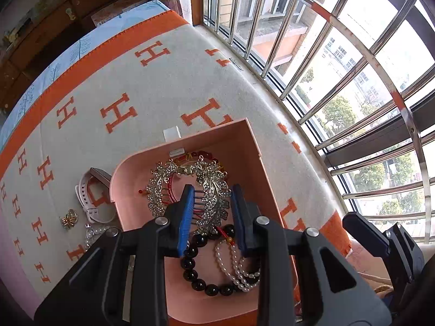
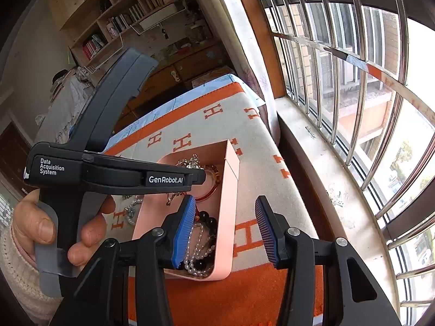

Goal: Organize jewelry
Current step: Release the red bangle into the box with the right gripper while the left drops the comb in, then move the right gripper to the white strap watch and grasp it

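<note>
A pink open box (image 1: pixel 130 190) sits on the cream blanket with orange H letters. In it lie a black bead bracelet (image 1: pixel 198 279), a pearl bracelet (image 1: pixel 239 266) and a red bangle (image 1: pixel 202 154). My left gripper (image 1: pixel 213 217) points steeply down over the box and is shut on a silver rhinestone hair comb (image 1: pixel 214 190), whose teeth show between the blue pads. In the right wrist view my right gripper (image 2: pixel 225 231) stands open astride the box's near right wall (image 2: pixel 231 190), with no pad pressing on it. The left gripper (image 2: pixel 202 176) crosses that view above the box.
On the blanket (image 1: pixel 141 87) left of the box lie a white watch strap (image 1: pixel 87 198), a gold brooch (image 1: pixel 69 218) and a pearl piece (image 1: pixel 93 233). A barred window (image 1: pixel 339 68) and its sill run along the right. A hand (image 2: pixel 40 225) holds the left gripper.
</note>
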